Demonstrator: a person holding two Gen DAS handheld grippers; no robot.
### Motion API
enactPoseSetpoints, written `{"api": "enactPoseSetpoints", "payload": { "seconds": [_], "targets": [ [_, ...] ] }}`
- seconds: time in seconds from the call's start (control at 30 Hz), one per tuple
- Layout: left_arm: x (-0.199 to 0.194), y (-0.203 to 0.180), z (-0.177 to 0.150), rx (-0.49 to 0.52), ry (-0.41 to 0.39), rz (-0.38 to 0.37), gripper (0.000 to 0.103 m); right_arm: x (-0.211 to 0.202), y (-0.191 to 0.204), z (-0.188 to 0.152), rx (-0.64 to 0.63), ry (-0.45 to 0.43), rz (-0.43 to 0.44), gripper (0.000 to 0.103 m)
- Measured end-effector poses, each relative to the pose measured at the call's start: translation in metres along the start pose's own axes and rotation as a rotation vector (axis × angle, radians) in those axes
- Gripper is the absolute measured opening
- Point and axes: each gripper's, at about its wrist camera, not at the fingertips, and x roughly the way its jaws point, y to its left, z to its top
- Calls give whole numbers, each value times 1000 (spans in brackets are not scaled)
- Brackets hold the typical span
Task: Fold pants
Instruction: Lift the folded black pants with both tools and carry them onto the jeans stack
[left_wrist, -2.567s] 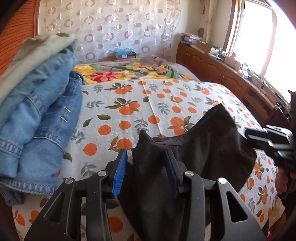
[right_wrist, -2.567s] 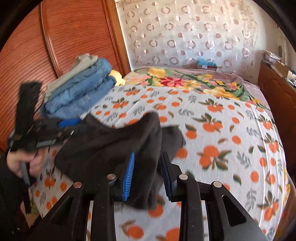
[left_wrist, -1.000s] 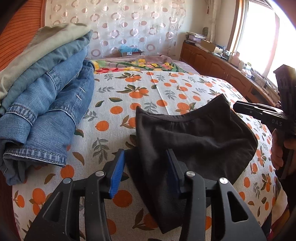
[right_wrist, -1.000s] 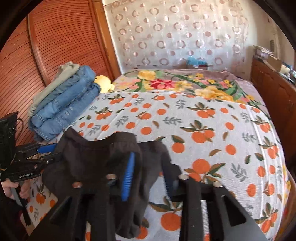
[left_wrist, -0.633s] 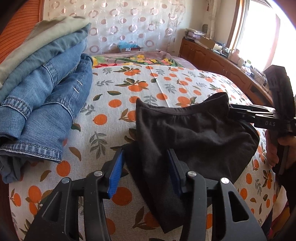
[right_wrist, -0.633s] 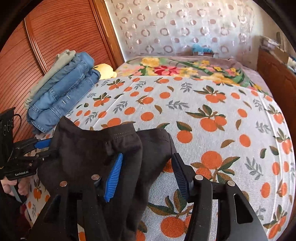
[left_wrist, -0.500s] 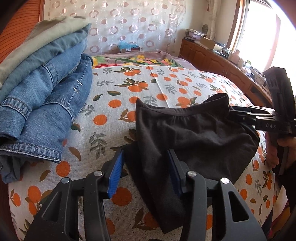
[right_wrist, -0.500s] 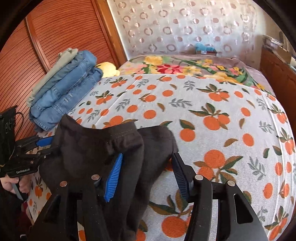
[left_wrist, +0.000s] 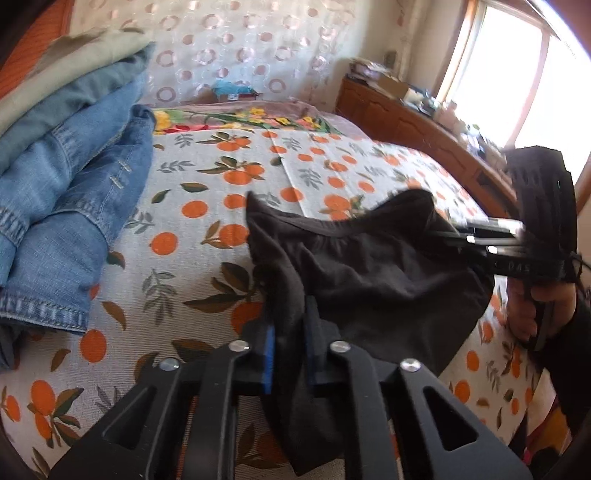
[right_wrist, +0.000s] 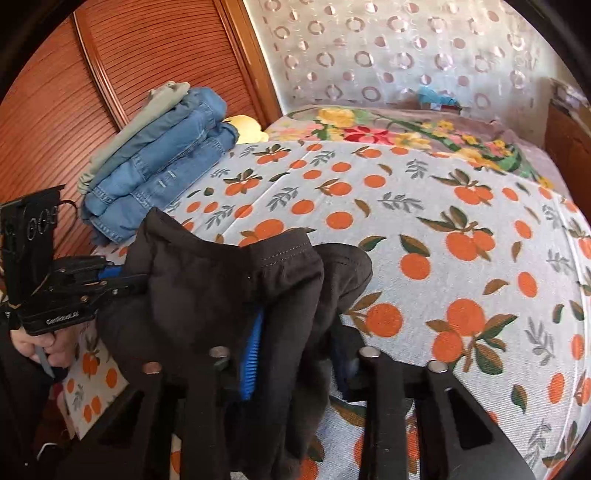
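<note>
The black pants (left_wrist: 369, 266) lie bunched on the orange-print bedspread (left_wrist: 207, 206) near its front edge. My left gripper (left_wrist: 290, 334) is shut on a fold of the pants at their left end. My right gripper (right_wrist: 295, 354) is shut on the other end of the pants (right_wrist: 221, 291), which drape over its fingers and hide the right pad. Each gripper also shows in the other's view: the right gripper (left_wrist: 517, 251) at the right, the left gripper (right_wrist: 92, 284) at the left, both at the cloth's edges.
A stack of folded blue jeans (left_wrist: 62, 206) with a grey-green garment on top sits at the left side of the bed, also seen in the right wrist view (right_wrist: 155, 166). A wooden wardrobe (right_wrist: 110, 74) is behind it. A wooden sideboard (left_wrist: 424, 129) runs along the right wall.
Both grippers were open around the pants half a second ago and have now closed on the cloth. The pants' ends have lifted slightly and the grippers have drawn closer together.
</note>
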Motion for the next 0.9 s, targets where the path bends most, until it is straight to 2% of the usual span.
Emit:
{"api": "enactPoseSetpoints", "payload": {
  "seconds": [0.13,0.33,0.57,0.77,0.9],
  "targets": [
    [-9,-4,-3,-4,-31,10,9,-1,-3,1,11,0,36,18],
    [-51,-8,5,-6,-126,3,9,-27,16,21,-52,-105,36,16],
    [-120,6,28,-19,-290,60,9,-42,61,88,-188,-190,48,17],
    [-163,34,48,-45,-391,135,9,-31,109,155,-322,-238,77,17],
    [-175,51,59,-67,-429,173,9,-10,129,190,-398,-243,89,17]
  ]
}}
